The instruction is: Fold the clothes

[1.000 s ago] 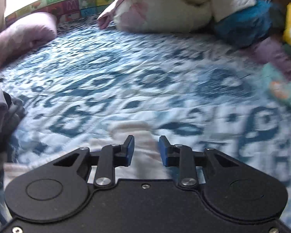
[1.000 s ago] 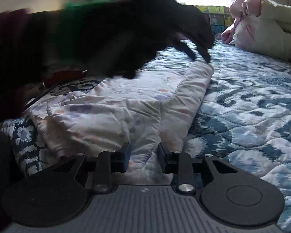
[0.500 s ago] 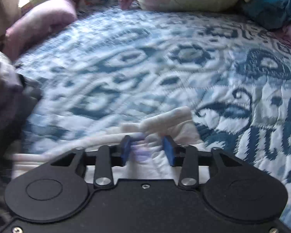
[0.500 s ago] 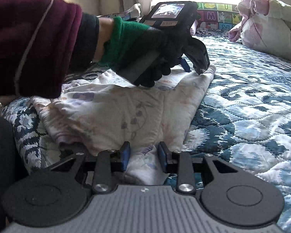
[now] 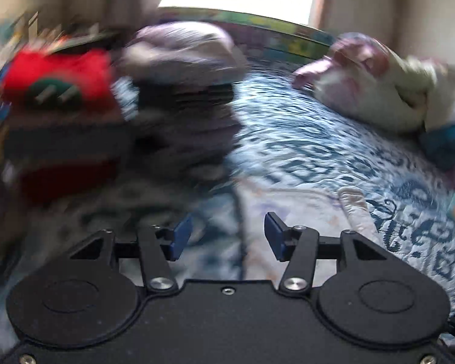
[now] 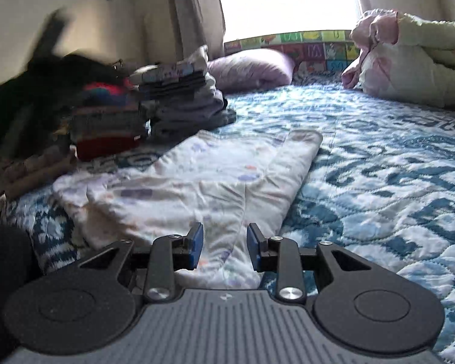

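Both grippers, left (image 5: 227,236) and right (image 6: 224,245), fingers apart and empty over pants (image 6: 197,182) flat on bed (image 6: 379,166); pinch through both layers, fold square.

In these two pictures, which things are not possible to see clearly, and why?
- Left wrist view: the stacked clothes and red item are smeared by motion blur; no detail readable.
- Right wrist view: a dark blurred shape at the left hides part of the stack; what it is cannot be told.
- Right wrist view: the near end of the white printed garment is covered by the right gripper.
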Motion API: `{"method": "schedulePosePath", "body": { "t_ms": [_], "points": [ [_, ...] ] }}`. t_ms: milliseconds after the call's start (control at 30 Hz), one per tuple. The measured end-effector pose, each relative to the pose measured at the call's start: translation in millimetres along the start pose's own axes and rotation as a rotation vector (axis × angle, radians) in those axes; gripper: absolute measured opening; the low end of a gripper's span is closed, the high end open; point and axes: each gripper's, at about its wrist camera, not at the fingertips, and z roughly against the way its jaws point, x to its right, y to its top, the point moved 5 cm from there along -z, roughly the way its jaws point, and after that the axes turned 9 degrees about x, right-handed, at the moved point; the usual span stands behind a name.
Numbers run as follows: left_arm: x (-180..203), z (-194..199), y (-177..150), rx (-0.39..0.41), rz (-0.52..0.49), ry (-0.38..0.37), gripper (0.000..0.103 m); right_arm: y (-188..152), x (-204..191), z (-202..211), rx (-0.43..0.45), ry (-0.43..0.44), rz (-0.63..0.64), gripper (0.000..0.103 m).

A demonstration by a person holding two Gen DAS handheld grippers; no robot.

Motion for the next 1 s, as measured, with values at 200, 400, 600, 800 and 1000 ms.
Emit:
{"method": "schedulePosePath", "body": {
  "t_ms": [200,400,600,800,1000],
  "points": [
    [-39,14,-58,-0.096,0.278,-0.066,0.055,1,-10,-7,0.006,-0.012,0.018,0.033],
    [-33,-4,-86,-0.131,0.368,-0.127,0.055,-21,-21,-24,-0.132,-0.038,0.068,0.033],
    [-22,-9,-92,-0.117,0.345,-0.149,0.010,-20,-17,-17,-0.118,-0.042,0.047,0.033],
    [2,2,-65,-0.049,0.328,-0.204,0.007,-7,-17,-6,-0.004,-0.013,0.041,0.035],
    [50,2,-22,-0.003,0.357,-0.322,0.007,-3,-16,-4,0.023,0.057,0.006,0.045]
  ]
}}
